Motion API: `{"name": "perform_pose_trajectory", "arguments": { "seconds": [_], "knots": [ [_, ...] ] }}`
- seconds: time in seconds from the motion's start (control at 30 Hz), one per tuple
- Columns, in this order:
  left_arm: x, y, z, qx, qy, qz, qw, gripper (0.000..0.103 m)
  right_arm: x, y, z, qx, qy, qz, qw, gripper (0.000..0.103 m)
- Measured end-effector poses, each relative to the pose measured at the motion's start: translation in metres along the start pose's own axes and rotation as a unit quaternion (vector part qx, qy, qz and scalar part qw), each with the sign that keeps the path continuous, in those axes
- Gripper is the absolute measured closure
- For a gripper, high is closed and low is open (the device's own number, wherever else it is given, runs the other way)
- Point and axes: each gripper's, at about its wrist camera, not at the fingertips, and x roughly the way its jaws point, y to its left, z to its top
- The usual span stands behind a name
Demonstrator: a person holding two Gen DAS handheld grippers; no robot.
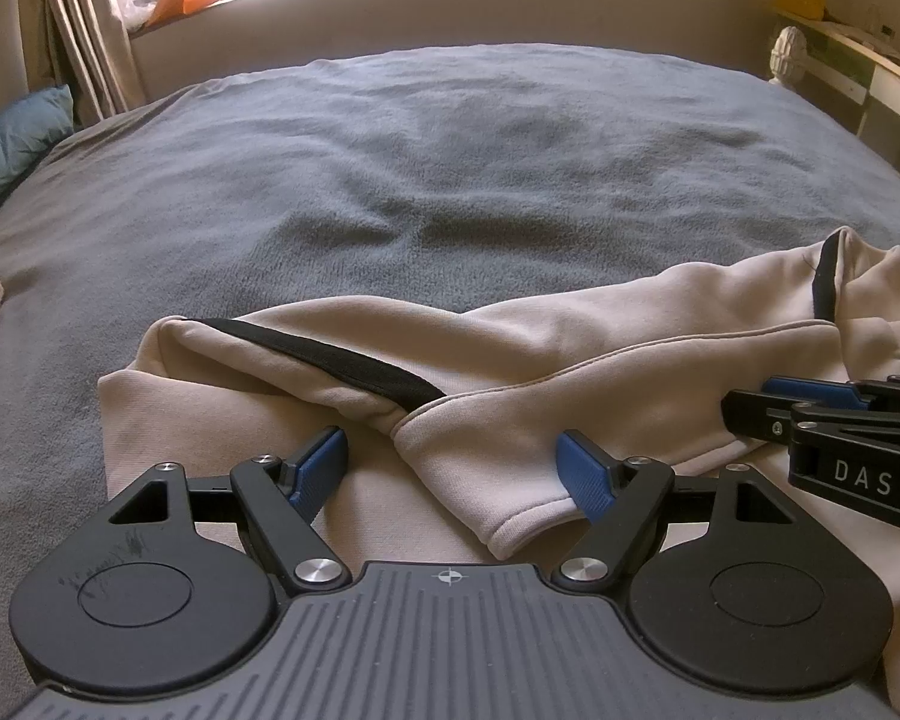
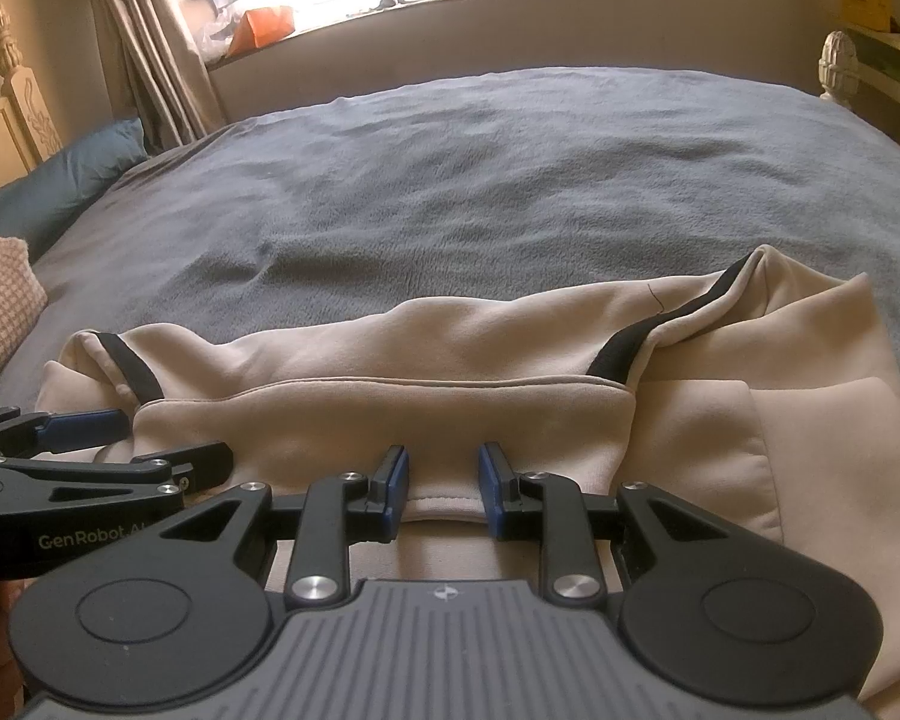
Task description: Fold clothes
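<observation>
Left gripper (image 1: pixel 453 468) jaws gape wide around the beige black-striped sweatshirt's (image 1: pixel 510 360) cuff edge; right gripper (image 2: pixel 442 492) jaws stand narrowly apart at its hem; wide grey fleece-covered bed (image 1: pixel 390 180) beyond

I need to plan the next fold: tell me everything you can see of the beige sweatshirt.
The beige sweatshirt looks like soft fleece with black stripes near each shoulder. It lies rumpled on the grey blanket, both sleeves folded across its body, cuffs toward the cameras. The left claw stands open around one cuff; the right claw brackets the other cuff's hem, a gap showing at each pad.
</observation>
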Motion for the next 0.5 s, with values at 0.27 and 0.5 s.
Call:
{"name": "perform_pose_trajectory", "arguments": {
  "seconds": [0.27,0.5],
  "knots": [
    [0.0000,-0.0001,-0.0014,0.002,-0.004,0.001,1.0000,0.025,-0.0007,-0.0011,-0.0010,0.002,-0.003,0.001,1.000,0.076],
    [-0.0078,0.0073,0.0031,0.008,0.009,-0.013,0.9998,0.018,-0.0019,-0.0018,-0.0025,0.010,-0.008,0.000,1.000,0.076]
  ]
}}
